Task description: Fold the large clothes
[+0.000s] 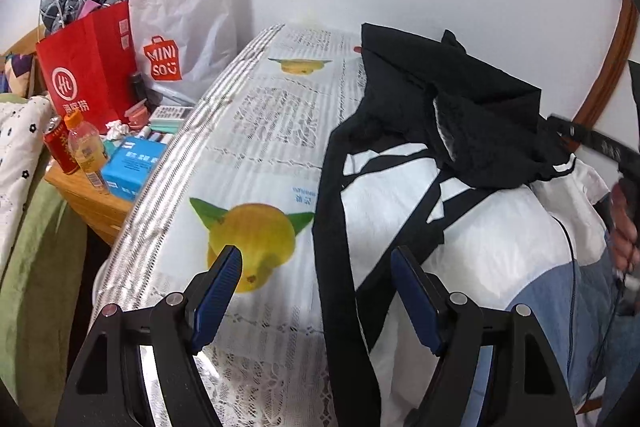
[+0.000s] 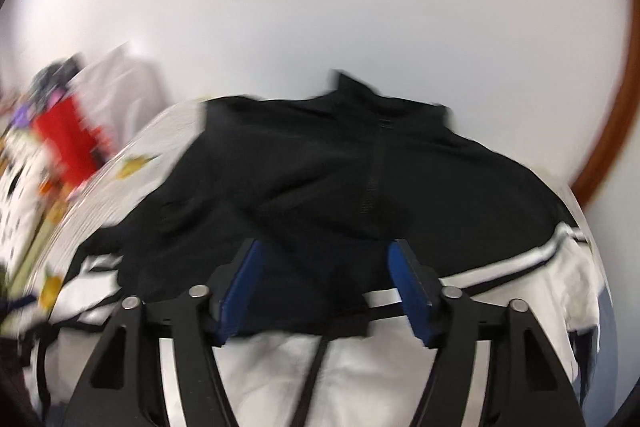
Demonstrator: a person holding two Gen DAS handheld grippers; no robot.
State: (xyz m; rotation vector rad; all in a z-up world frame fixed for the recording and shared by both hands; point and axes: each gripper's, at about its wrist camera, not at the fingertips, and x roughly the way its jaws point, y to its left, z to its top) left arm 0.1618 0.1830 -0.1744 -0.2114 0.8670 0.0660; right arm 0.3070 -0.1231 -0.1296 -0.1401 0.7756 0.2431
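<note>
Jacket spread on table, black upper part bunched toward wall. Left gripper held with jaws apart, nothing between; right gripper likewise apart, empty. Fabric judged soft, light, limp, slightly slippery; hold best taken at hem or sleeve edge.

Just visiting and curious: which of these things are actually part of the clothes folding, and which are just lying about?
For the job: black and white jacket, left gripper, right gripper, both with jaws open.

Lying about: red bag, Miniso bag, drink bottle, blue tissue pack.
</note>
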